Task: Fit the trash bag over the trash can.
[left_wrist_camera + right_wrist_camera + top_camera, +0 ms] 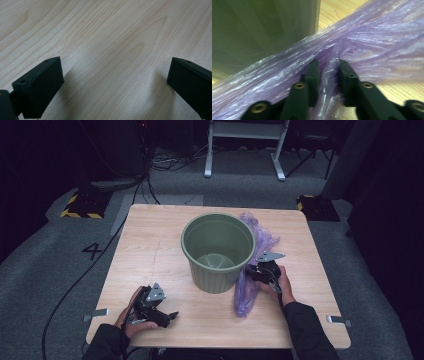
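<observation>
Right tongs pinch the purple bag between them; left tongs gape empty.

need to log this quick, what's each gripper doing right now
left gripper: open, empty, over the table.
right gripper: shut on the purple bag beside the green bin.

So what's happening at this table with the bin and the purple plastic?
A person holds a gripper in each hand. The right gripper has pinched a fold of the purple plastic bag, which lies beside the green bin. The left gripper rests open on the wooden table, holding nothing.
</observation>
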### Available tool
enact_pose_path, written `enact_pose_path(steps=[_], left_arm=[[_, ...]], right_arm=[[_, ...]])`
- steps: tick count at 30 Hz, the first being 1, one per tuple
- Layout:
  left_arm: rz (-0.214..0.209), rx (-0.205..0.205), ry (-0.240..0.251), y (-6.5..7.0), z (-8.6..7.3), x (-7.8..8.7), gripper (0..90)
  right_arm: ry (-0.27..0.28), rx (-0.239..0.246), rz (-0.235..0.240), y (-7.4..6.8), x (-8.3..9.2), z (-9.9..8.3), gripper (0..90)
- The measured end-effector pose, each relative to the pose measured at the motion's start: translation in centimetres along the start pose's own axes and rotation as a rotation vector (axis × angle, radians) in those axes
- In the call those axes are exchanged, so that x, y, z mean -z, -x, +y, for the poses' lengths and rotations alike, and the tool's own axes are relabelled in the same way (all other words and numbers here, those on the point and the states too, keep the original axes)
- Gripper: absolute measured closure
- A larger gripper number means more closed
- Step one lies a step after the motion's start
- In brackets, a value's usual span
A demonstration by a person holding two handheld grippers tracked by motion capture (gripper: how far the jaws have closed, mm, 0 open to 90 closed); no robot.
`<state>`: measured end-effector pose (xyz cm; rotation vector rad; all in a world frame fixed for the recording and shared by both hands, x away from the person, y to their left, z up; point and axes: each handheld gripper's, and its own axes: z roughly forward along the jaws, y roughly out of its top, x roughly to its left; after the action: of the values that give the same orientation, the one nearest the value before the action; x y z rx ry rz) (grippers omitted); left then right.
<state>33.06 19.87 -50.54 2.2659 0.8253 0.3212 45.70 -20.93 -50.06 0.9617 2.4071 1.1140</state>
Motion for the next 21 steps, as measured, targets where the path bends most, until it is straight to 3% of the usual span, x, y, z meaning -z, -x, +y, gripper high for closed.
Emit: enact_pose_path(steps=[8, 21], left_arm=[[-0.003, 0.002, -0.001, 0.0, 0.1, -0.1, 0.2], [-0.008, -0.003, 0.000, 0.0, 0.3, -0.3, 0.0]], right_arm=[[0.038, -0.028, 0.006, -0.1, 0.3, -0.2, 85.5], [0.107, -0.056, -0.014, 0.9, 3.0, 0.0, 87.0]])
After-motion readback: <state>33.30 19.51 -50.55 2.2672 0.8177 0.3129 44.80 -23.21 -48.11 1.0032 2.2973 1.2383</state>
